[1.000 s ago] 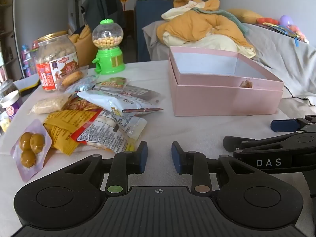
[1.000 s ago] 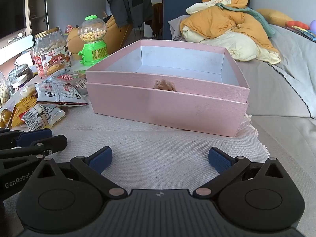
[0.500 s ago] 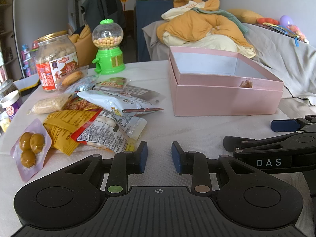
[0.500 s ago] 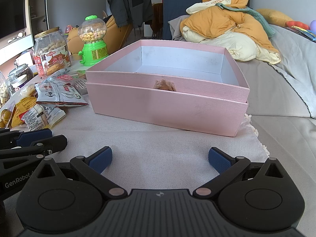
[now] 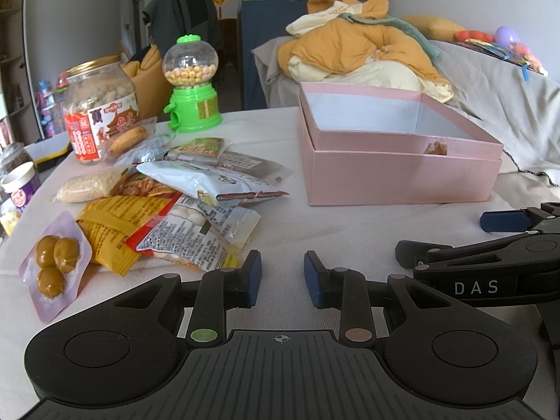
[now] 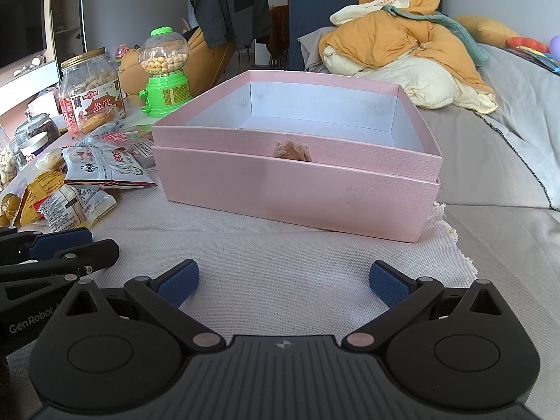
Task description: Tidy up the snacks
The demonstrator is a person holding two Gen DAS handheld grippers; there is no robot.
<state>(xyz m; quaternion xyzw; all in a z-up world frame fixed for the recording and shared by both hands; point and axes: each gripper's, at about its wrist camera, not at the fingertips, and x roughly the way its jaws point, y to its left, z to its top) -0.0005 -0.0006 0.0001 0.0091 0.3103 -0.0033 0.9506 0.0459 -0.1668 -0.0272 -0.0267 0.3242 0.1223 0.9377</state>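
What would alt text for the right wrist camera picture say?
An open pink box, apparently empty, sits on a cloth-covered table straight ahead of the open right gripper. Snack packets lie piled left of it; the left gripper shows at the left edge.

orange jacket (image 6: 392,40) heaped on grey sofa (image 6: 497,147), dark coat (image 6: 229,1) behind

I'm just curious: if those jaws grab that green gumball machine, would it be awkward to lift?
Probably somewhat. The gumball machine has a round clear globe that looks smooth, so it may slip. Its candy sits high above the green base, so a push could tip it. It looks rigid, not squashy.
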